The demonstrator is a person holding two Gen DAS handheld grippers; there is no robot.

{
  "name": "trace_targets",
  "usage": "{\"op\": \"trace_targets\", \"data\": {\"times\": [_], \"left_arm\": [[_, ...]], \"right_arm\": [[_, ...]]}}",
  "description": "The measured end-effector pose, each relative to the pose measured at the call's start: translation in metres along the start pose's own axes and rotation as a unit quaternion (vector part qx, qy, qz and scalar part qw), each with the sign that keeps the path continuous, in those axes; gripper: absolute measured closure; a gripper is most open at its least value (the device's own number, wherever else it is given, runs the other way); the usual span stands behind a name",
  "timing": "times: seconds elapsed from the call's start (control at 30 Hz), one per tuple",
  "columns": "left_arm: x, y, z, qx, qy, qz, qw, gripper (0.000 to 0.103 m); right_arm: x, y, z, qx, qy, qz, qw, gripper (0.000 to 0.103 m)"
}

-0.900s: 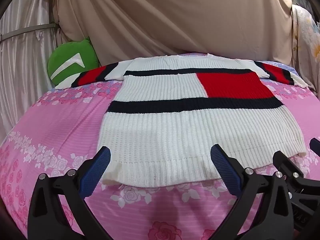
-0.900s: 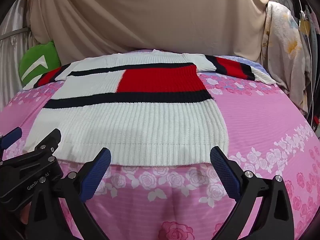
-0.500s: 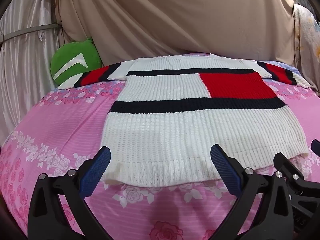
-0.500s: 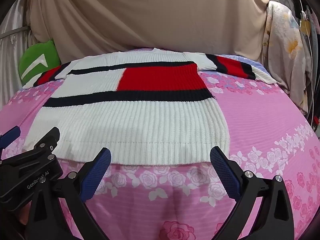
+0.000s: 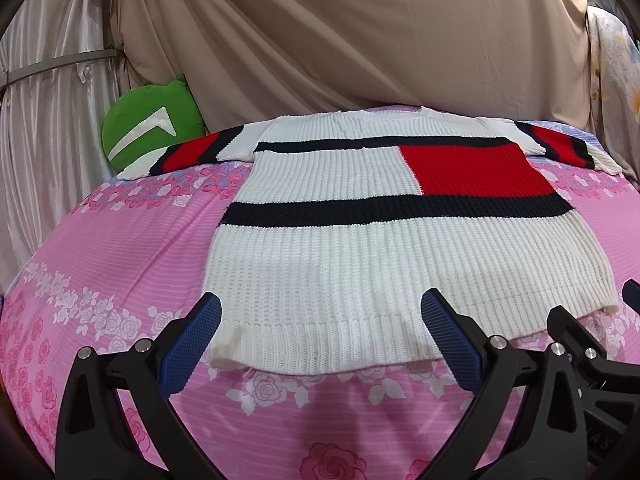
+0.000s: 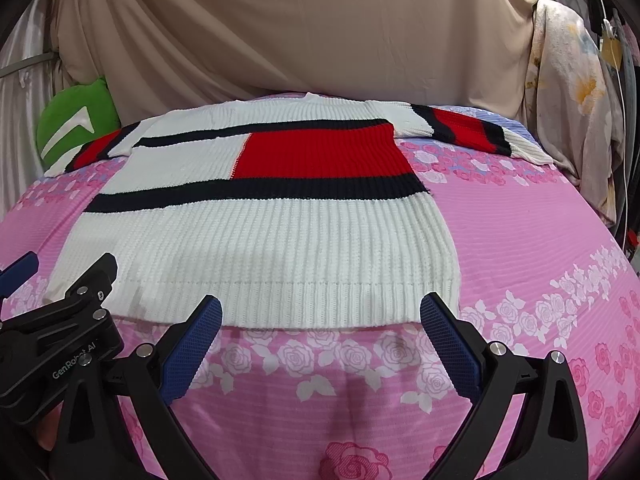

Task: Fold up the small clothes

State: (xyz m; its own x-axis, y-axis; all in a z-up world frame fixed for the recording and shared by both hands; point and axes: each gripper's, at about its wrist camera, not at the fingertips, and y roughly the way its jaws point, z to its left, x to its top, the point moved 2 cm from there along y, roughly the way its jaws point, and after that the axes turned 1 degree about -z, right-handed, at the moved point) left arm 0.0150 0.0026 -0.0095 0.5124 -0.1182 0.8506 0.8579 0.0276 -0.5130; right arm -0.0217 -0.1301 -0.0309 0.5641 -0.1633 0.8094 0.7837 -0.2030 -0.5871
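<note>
From my left gripper (image 5: 320, 340) the right gripper (image 5: 592, 364) is cut off by the picture's right edge, only part of it showing. From my right gripper (image 6: 320, 340) the left gripper (image 6: 60, 328) is cropped by the left edge. The green cushion (image 5: 148, 120) at the bed's (image 5: 120, 248) far left corner is partly hidden behind the sweater's (image 5: 360, 264) sleeve. The bed's near edge runs under my fingers (image 6: 192, 348), out of sight.

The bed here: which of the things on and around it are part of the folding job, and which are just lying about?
Part of the job:
- knitted sweater, spread flat on the pink floral bedsheet
- left gripper, open
- right gripper, open

Just lying about:
- green cushion
- beige curtain
- floral cloth hanging at the right
</note>
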Motion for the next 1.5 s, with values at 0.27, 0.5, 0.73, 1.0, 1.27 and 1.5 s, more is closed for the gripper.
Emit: {"op": "trace_targets", "data": {"times": [0.27, 0.5, 0.73, 1.0, 1.27, 1.5], "left_arm": [[-0.0004, 0.0002, -0.0002, 0.0, 0.001, 0.0, 1.0, 0.005], [-0.0005, 0.0004, -0.0004, 0.001, 0.001, 0.0, 1.0, 0.005], [-0.0006, 0.0005, -0.0005, 0.001, 0.002, 0.0, 1.0, 0.005], [-0.0005, 0.0005, -0.0009, 0.001, 0.002, 0.0, 1.0, 0.006], [-0.0002, 0.0005, -0.001, 0.001, 0.002, 0.001, 1.0, 0.006], [-0.0002, 0.0005, -0.0011, 0.002, 0.003, 0.001, 1.0, 0.006]], "right_arm": [[0.0002, 0.0002, -0.0002, 0.0, 0.0, 0.001, 1.0, 0.005], [0.0002, -0.0002, -0.0004, 0.0, 0.0, 0.001, 1.0, 0.005], [0.0003, -0.0003, -0.0004, 0.0, 0.0, 0.001, 1.0, 0.005], [0.0002, -0.0004, -0.0005, -0.001, -0.001, 0.001, 1.0, 0.005], [0.0, -0.0013, -0.0026, -0.002, -0.001, 0.001, 1.0, 0.005], [0.0001, -0.001, -0.0018, -0.003, -0.001, 0.001, 1.0, 0.005]]}}
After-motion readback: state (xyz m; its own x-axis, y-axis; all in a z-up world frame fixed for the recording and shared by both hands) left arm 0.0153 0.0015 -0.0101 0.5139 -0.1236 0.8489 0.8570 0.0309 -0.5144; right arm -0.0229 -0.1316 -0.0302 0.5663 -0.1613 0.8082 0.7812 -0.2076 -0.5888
